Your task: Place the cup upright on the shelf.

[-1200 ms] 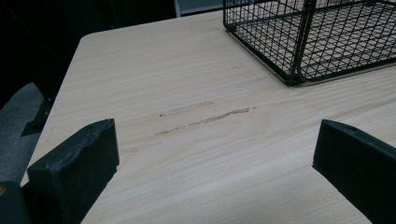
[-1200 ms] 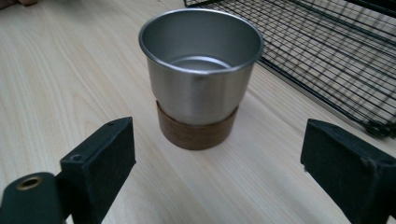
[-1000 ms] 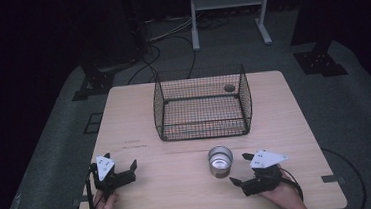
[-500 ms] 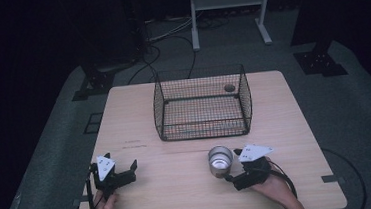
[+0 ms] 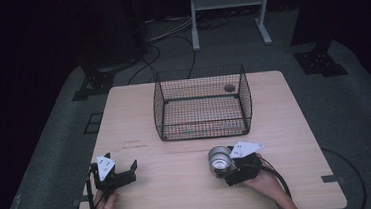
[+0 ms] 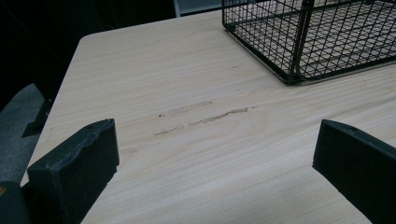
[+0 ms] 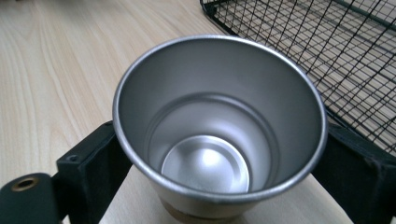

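Pale wood grain covers the worktop in the high view, where a black wire basket stands toward the far side with a small dark round object at its far right; what that is cannot be told. Nearer the person, a steel cup stands upright on the worktop, just in front of the basket and right of centre. The right gripper sits against the cup's near side, its grey plate above it. The left gripper rests well apart at the near left, with nothing between its fingers.

In the left gripper view, the two black fingers are spread wide over bare wood. A faint scuff mark crosses the grain ahead, and a corner of the basket rises at the upper right.

In the right gripper view, the cup stands between the two fingers, one at each side of its wall below the rim. They look to be at or very near the metal, yet whether they are pressing on it cannot be told. The cup is empty and its inside is polished.

It is likely light and rigid, not fragile, but the smooth tapered wall could slip upward out of a loose hold. A grip across the wall low down, or well under the rolled rim, seems safest.

No brand, label or writing can be read anywhere.
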